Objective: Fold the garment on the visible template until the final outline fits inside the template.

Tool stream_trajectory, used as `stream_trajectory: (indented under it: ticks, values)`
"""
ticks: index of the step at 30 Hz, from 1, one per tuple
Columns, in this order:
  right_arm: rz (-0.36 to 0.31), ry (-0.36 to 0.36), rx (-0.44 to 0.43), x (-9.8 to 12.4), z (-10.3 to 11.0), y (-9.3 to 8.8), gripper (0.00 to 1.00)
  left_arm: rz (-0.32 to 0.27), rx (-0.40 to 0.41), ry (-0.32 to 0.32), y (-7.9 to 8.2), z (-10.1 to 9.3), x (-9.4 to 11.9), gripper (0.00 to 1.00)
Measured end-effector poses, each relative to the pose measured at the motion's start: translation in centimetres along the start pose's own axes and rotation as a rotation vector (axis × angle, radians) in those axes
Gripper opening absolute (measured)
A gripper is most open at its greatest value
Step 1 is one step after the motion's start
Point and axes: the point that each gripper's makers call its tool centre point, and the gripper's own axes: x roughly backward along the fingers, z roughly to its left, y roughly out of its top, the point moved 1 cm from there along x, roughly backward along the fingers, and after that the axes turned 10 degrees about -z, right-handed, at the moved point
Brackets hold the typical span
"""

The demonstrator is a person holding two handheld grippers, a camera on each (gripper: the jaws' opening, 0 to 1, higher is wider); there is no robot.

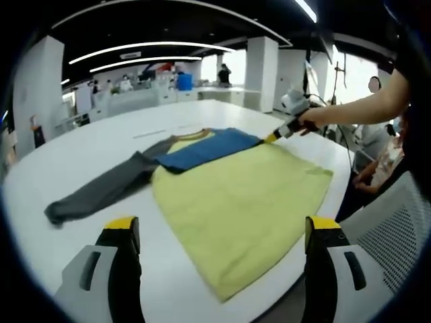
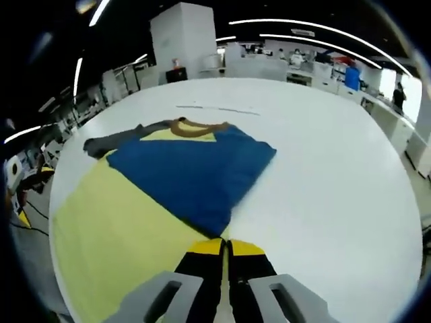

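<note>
Garment [image 1: 236,202] spread flat on white bench [image 1: 87,148], roughly at centre of left gripper view: yellow body, one blue sleeve [image 1: 205,148] already folded across chest toward 10 o'clock, grey sleeve [image 1: 108,188] stretched out straight toward 9 o'clock, not yet folded. Template outline not made out on bench surface, so fit impossible to judge; faint line farther back at 12 o'clock, purpose unclear. Judged early in task: one sleeve fold in hand or just laid, second sleeve and body folds left. Left gripper [image 1: 219,239] held off cloth at 6 o'clock of own view, jaws spread wide apart with nothing between, hem of yellow body lying between and beyond them. Right gripper [image 2: 225,252] pointed along blue sleeve in right gripper view, jaws pressed together, apparently pinching cuff end of sleeve where blue cloth narrows to tips at 6 o'clock. Same gripper seen in left gripper view at 1 o'clock, tips at blue sleeve's edge, held by hand [image 1: 316,118] on outstretched forearm reaching in from 3 o'clock, low and nearly level over bench. Collar [image 2: 195,126] visible at 11 o'clock in right gripper view.
</note>
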Motion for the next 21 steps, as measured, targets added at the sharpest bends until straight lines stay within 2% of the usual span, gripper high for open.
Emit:
stream_trajectory:
  ticks: [21]
  values:
    - [0.036, -0.03, 0.016, 1.5, -2.6, -0.7, 0.0, 0.007, -0.001, 0.019, -0.2, 0.6, 0.6, 0.99]
